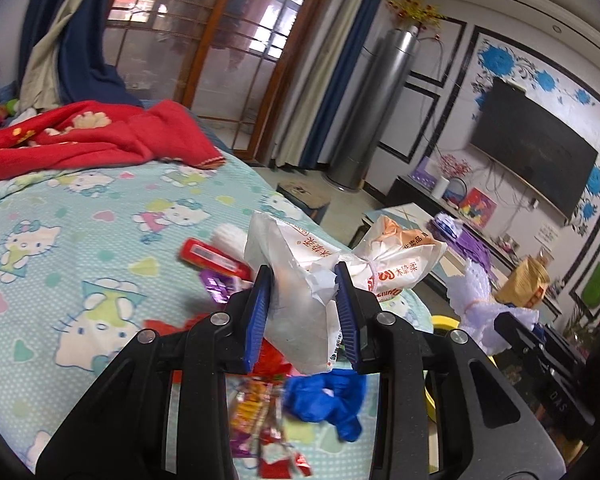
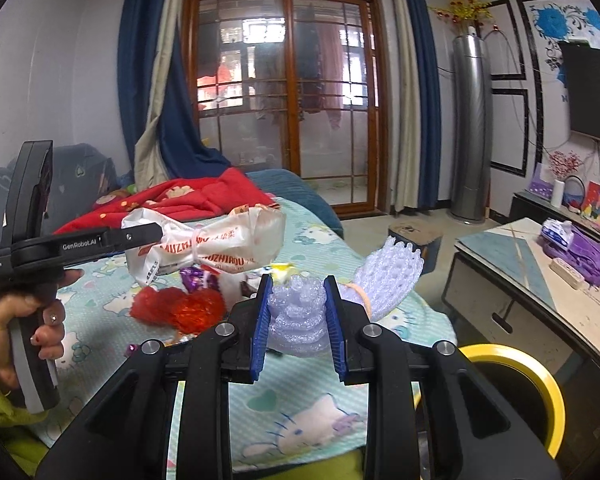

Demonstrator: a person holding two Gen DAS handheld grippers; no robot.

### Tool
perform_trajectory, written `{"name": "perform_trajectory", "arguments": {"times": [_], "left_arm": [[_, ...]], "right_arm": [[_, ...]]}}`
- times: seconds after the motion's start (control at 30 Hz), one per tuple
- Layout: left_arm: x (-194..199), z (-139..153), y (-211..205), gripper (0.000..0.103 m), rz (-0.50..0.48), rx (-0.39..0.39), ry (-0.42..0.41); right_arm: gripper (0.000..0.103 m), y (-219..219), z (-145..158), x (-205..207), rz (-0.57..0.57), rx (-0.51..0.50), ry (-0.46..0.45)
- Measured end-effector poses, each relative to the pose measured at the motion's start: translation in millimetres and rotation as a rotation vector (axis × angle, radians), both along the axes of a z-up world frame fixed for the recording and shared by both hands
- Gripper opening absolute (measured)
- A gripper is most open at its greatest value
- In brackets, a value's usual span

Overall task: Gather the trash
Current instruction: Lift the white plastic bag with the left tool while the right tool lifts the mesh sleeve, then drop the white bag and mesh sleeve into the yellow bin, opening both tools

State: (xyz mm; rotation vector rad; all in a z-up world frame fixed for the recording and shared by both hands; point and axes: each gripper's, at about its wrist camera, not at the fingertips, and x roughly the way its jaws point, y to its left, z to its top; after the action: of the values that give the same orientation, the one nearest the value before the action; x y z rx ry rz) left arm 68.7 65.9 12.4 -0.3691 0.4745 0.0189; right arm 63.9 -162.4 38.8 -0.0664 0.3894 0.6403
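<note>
My left gripper [image 1: 304,276] is shut on a crumpled white and orange tissue wrapper [image 1: 296,280], held up above the bed; the same wrapper [image 2: 204,244] shows in the right wrist view, gripped by the left gripper [image 2: 156,236] in a person's hand [image 2: 32,320]. My right gripper [image 2: 296,292] is shut on a pale purple foam fruit net [image 2: 300,320], also seen as the foam net [image 1: 476,300] at the right of the left view. Loose trash lies on the bed: a red net [image 2: 180,308], a blue glove [image 1: 324,400], red and purple wrappers [image 1: 216,264].
A yellow-rimmed black bin [image 2: 512,392] stands by the bed's right corner. The bed has a cartoon-cat sheet [image 1: 80,260] and a red blanket [image 1: 100,136]. A coffee table [image 2: 520,272], a TV [image 1: 536,148] and a tall silver air conditioner [image 2: 472,128] stand to the right.
</note>
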Motion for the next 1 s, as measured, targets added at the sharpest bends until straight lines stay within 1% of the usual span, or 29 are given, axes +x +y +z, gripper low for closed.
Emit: {"name": "perform_trajectory", "arguments": {"times": [0.5, 0.83, 1.0], "left_arm": [[20.4, -8.3, -73.5, 0.025, -0.138, 0.067, 0.035], [32.4, -24.8, -112.8, 0.025, -0.221, 0.12, 0.081], [37.1, -33.6, -131.8, 0.025, -0.264, 0.152, 0.102]], "right_arm": [[0.025, -66.3, -7.9, -0.3, -0.14, 0.017, 0.038], [0.025, -102.8, -12.9, 1.2, -0.224, 0.047, 0.075], [0.025, -118.5, -14.9, 6.6, -0.266, 0.074, 0.108]]}}
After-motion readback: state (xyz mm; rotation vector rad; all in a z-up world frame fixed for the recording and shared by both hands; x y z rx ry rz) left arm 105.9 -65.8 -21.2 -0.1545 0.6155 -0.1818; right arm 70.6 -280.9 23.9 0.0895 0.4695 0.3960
